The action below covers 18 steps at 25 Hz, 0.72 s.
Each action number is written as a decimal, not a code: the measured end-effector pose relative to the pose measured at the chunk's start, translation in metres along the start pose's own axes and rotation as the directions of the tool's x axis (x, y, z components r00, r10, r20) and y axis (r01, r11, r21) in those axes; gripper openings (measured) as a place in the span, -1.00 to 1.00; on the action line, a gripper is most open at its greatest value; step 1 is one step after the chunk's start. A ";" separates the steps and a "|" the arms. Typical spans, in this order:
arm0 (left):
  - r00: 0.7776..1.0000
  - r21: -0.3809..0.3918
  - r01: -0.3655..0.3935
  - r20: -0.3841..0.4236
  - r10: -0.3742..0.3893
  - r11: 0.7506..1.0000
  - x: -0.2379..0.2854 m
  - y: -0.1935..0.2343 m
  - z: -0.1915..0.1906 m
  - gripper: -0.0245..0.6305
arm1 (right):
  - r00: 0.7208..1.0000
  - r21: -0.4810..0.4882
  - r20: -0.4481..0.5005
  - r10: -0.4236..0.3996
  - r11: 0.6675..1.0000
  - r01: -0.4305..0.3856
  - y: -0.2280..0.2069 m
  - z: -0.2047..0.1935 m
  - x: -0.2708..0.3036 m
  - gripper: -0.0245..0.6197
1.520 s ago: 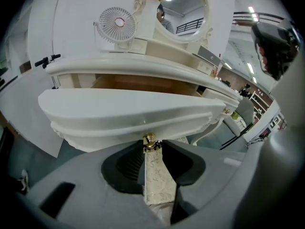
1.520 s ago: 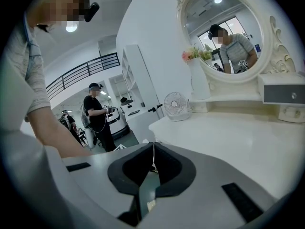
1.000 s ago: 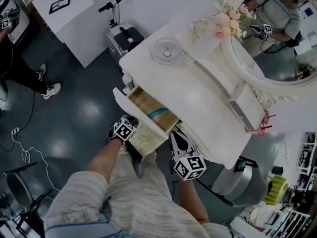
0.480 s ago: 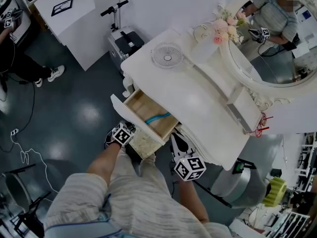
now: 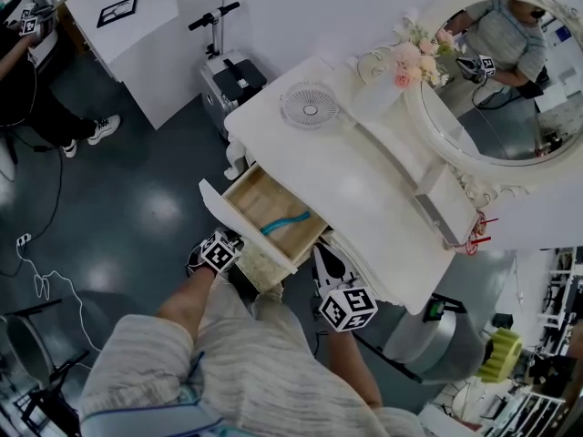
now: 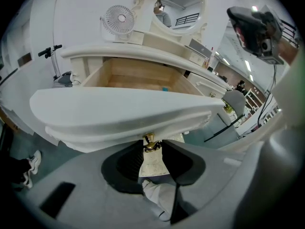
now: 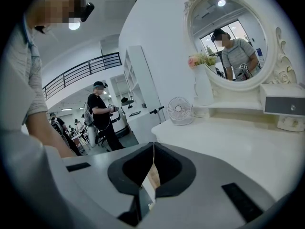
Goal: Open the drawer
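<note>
The white dressing table (image 5: 364, 189) has its drawer (image 5: 239, 235) pulled well out, showing a wooden inside with a blue thing (image 5: 284, 221) lying in it. My left gripper (image 5: 233, 268) sits below the drawer front, mostly hidden by it. In the left gripper view the curved white drawer front (image 6: 119, 113) fills the middle, and my left gripper (image 6: 151, 147) is shut on the small brass knob (image 6: 151, 142), one pad on each side. My right gripper (image 5: 330, 264) hangs beside the table's near edge. Its jaws (image 7: 153, 149) are shut with nothing between them.
On the table top stand a small white fan (image 5: 308, 106), pink flowers (image 5: 410, 53), a round mirror (image 5: 496, 89) and a little drawer box (image 5: 437, 209). A grey machine (image 5: 232, 76) stands behind the table. Another person (image 5: 36, 89) stands far left. My legs are right under the drawer.
The drawer has slid further out towards me, and my left gripper has drawn back with its knob. The right gripper has stayed where it was.
</note>
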<state>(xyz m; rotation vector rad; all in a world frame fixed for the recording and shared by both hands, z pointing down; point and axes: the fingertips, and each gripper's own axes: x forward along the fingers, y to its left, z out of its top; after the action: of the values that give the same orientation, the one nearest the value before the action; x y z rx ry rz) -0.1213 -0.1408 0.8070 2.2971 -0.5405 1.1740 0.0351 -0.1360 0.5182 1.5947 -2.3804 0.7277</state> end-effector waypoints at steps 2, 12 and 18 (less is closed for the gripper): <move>1.000 0.004 0.002 -0.011 -0.002 1.000 -0.003 -0.001 -0.004 -0.53 | 1.000 -0.001 -0.001 -0.001 1.000 0.001 0.001 0.000 -0.001 -0.90; 0.999 0.019 0.023 -0.023 -0.022 1.000 -0.011 -0.006 -0.019 -0.53 | 1.000 -0.005 -0.001 -0.003 1.000 0.003 0.006 -0.001 -0.004 -0.89; 1.000 0.016 0.018 -0.023 -0.018 1.000 -0.011 -0.006 -0.019 -0.53 | 1.000 -0.007 -0.006 -0.007 1.000 0.007 0.007 -0.004 -0.007 -0.89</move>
<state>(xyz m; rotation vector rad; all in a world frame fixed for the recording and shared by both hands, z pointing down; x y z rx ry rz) -0.1364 -0.1236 0.8064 2.2948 -0.5027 1.1989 0.0307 -0.1264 0.5169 1.5951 -2.3695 0.7206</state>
